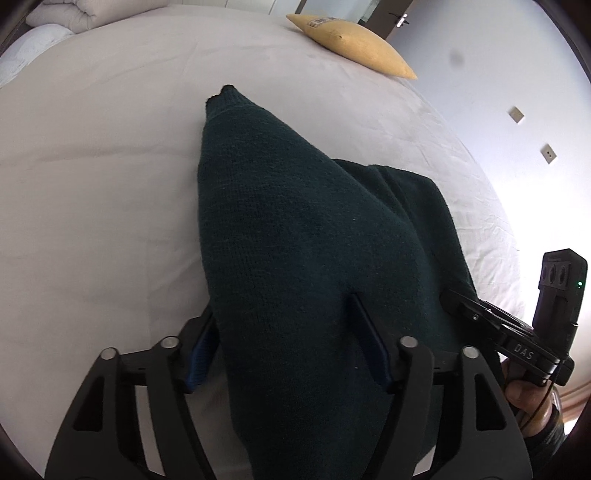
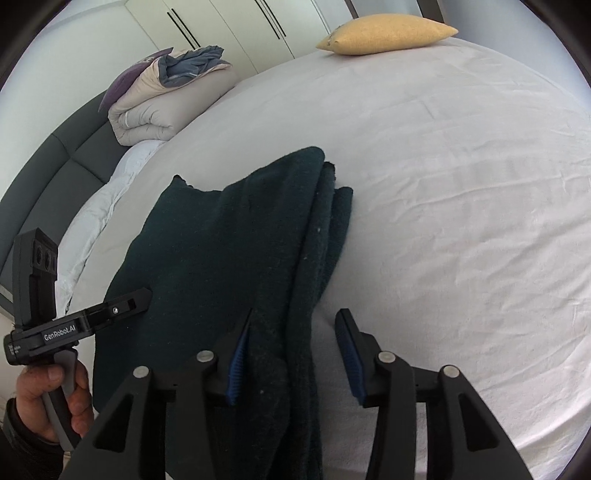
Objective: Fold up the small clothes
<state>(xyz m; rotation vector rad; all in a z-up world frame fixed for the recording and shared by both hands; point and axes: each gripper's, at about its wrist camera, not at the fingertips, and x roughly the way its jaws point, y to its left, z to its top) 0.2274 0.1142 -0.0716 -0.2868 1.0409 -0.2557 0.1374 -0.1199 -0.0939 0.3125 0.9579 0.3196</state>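
Bed: broad mattress under a pale grey sheet (image 2: 461, 221), faintly creased, filling most of both views.
Headboard: dark padded panels (image 2: 55, 173) along the far left edge, seen from the right wrist.
Bedding: folded beige duvet (image 2: 155, 110) with a purple pillow on top, against the headboard.
Cushion: mustard yellow cushion (image 2: 388, 35) at the far edge of the bed.
Room: white wardrobe doors (image 2: 229, 26) with dark handles behind the bed; pale wall with two small sockets (image 1: 532, 134).
Garment: dark green knitted sweater (image 2: 229, 251), partly folded, lying on the sheet, layers stacked along its right edge.
Left gripper (image 1: 284, 343): jaws parted, knit bunched between them, pads not visibly pressing.
Right gripper (image 2: 291, 354): jaws apart, folded edge between them, right pad clear of it.
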